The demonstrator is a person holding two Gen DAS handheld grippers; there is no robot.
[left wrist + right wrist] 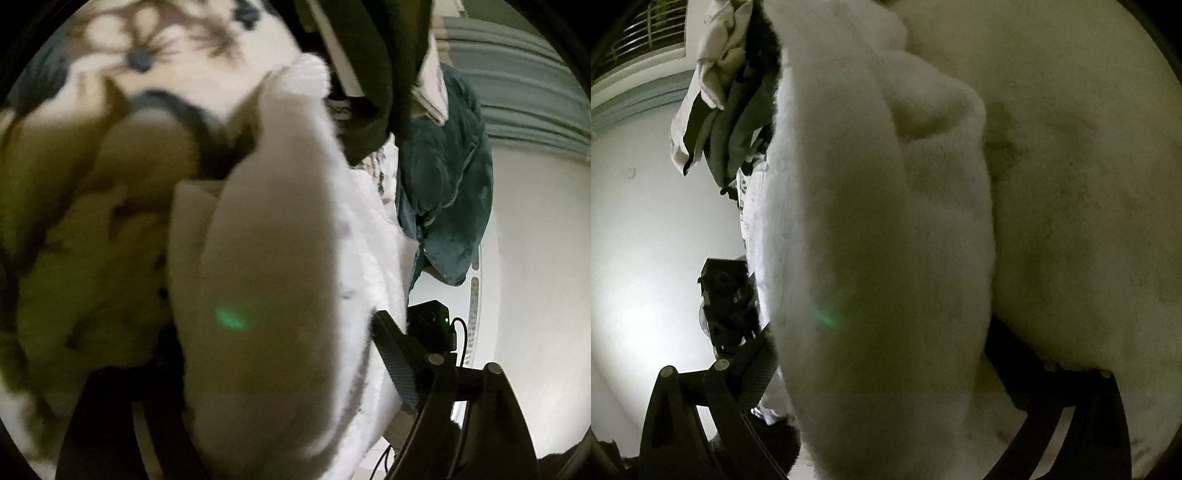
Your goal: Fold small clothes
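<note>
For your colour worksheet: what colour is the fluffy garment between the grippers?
White garment, clearest in the right wrist view.

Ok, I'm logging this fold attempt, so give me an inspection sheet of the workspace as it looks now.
Surface: floral-patterned bedding, blurred.
Job's things: white fleecy garment fills both views, close to the lenses.
Clutter: teal cloth; dark and pale clothes hanging in a bunch.
Grippers: left gripper and right gripper each have fabric between the fingers; closure hidden by the fabric.
Cables: black cable by the right gripper's camera.
Surroundings: white wall; window railing.
</note>
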